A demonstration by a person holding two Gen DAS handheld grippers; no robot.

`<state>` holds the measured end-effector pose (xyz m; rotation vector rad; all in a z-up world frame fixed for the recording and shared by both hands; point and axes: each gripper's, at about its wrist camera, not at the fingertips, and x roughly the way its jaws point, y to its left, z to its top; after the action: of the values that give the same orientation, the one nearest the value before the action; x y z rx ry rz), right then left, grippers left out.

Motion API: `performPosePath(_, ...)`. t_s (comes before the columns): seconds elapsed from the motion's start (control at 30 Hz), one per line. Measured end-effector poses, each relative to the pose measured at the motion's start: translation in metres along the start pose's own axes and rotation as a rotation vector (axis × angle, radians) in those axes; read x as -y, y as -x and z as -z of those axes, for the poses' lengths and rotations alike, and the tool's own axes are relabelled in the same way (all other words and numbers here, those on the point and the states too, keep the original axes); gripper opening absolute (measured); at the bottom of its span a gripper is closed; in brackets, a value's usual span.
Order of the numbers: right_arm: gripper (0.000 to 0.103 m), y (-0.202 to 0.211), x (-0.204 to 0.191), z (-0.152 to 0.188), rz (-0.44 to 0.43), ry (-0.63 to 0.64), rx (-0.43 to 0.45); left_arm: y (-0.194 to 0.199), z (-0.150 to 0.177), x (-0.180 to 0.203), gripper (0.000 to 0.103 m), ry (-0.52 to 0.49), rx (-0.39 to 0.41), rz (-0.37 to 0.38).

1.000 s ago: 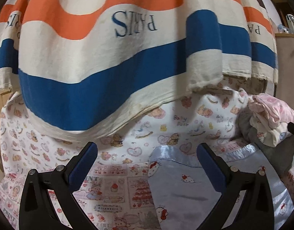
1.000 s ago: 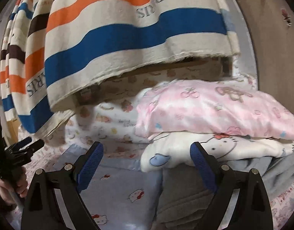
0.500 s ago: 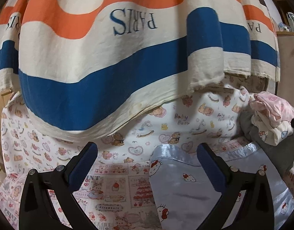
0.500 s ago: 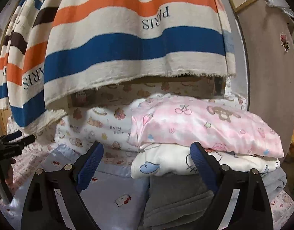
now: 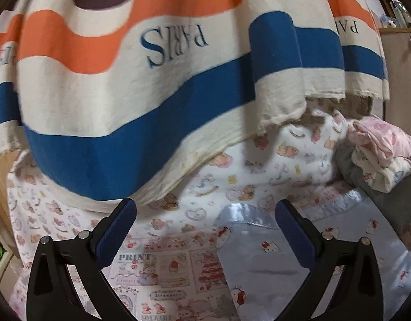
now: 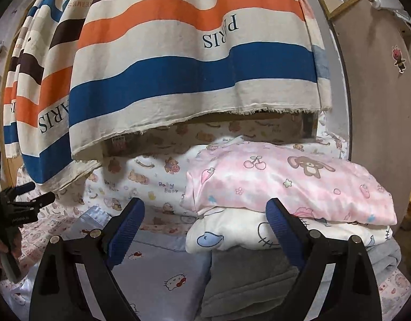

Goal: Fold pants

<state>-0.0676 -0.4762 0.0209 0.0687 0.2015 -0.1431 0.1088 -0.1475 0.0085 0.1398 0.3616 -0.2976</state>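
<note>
A stack of folded clothes lies on the bed: pink printed pants [image 6: 291, 182] on top, a white Hello Kitty piece [image 6: 232, 234] under them, a grey garment [image 6: 248, 278] at the bottom. The stack also shows at the right edge of the left wrist view [image 5: 379, 147]. My right gripper [image 6: 205, 224] is open and empty, just in front of the stack. My left gripper [image 5: 205, 230] is open and empty above the bed, left of a pale blue Hello Kitty cloth [image 5: 272, 262].
A striped "PARIS" curtain [image 5: 151, 80] hangs low over the back of the bed. The bed has a bear-print sheet [image 5: 259, 176] and a strawberry-print cloth [image 5: 162, 267]. A brown cupboard door [image 6: 379, 107] stands at the right. The left gripper shows at the left in the right wrist view [image 6: 23, 203].
Both grippers have drawn back and tilted up a little; the clothes stack sits lower and farther in the right wrist view. Both stay open and empty.
</note>
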Motion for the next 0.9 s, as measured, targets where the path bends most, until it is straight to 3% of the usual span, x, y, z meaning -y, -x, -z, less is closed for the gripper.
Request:
performPosePath(0.13,0.093,0.0,0.0,-0.003,-0.023,0.0,-0.035,-0.027,-0.007,-0.008,0.098,0.083,-0.235,0.093)
performPosePath(0.2,0.093,0.001,-0.003,-0.003,-0.029,0.013,-0.041,-0.044,-0.006,-0.013,0.084,0.133,-0.342,0.14)
performPosePath(0.5,0.093,0.002,-0.012,-0.003,-0.045,0.062,-0.071,-0.099,0.023,-0.007,0.075,0.256,-0.63,0.256)
performPosePath(0.63,0.093,0.002,-0.007,-0.005,-0.046,0.042,-0.078,-0.109,0.026,0.005,0.062,0.263,-0.638,0.265)
performPosePath(0.67,0.093,0.001,-0.006,-0.005,-0.035,0.048,-0.081,-0.112,0.026,0.009,0.054,0.255,-0.637,0.265)
performPosePath(0.8,0.093,-0.006,0.001,-0.004,-0.008,0.04,-0.113,-0.12,0.024,0.022,0.053,0.221,-0.608,0.235)
performPosePath(0.9,0.093,-0.005,0.006,-0.005,-0.018,0.019,-0.112,-0.126,0.022,0.032,0.058,0.191,-0.589,0.224)
